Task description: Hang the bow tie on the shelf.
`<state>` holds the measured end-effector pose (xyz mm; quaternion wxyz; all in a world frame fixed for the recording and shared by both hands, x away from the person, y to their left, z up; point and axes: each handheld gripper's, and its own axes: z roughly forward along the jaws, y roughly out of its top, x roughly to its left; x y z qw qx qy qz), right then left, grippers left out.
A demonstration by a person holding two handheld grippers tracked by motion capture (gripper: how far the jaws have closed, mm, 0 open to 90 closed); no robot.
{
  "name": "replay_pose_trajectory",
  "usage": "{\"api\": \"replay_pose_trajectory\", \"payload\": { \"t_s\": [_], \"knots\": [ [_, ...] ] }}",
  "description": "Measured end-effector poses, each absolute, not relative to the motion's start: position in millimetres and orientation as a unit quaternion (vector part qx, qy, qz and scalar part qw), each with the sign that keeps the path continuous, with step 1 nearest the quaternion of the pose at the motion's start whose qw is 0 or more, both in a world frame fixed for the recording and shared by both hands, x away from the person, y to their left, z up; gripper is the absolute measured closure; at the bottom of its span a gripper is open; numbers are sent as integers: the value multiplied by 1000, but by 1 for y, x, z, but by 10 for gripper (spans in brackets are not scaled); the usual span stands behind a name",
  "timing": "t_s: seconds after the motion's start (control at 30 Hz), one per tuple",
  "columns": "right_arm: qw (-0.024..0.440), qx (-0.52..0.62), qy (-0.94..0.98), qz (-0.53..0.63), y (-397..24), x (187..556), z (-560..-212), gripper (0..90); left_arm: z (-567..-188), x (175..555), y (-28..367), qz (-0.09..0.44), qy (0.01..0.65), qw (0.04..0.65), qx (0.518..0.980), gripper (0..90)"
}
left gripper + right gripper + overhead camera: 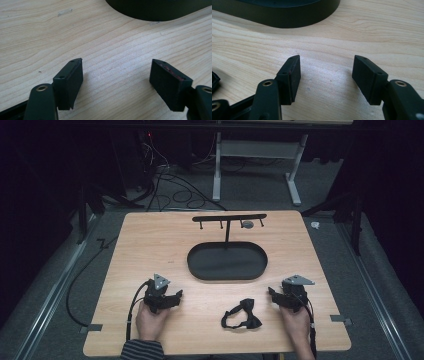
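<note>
Resting on bench [150, 250], both jaws wide, nothing held: left gripper [176, 296] left of black strap [241, 315], right gripper [272, 293] just right of it. Strap lies near side of oval tray [200, 270], likely awaiting pickup.

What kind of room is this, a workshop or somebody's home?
Most likely a lab or recording studio, not a home. A bare wooden table stands on grey carpet amid dark surroundings, loose cables trail over the floor behind it, and a person holds a left gripper and right gripper over it.
</note>
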<state>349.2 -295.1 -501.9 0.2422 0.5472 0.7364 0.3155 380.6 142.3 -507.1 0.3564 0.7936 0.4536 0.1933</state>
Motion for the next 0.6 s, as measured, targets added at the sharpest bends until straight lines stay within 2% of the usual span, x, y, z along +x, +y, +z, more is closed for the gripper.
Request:
{"api": "replay_pose_trajectory", "payload": {
  "t_s": [0.6],
  "knots": [
    [241, 546, 737, 317, -295, 350, -502, 408, -507, 381, 142, 193, 454, 357, 793, 274]
  ]
}}
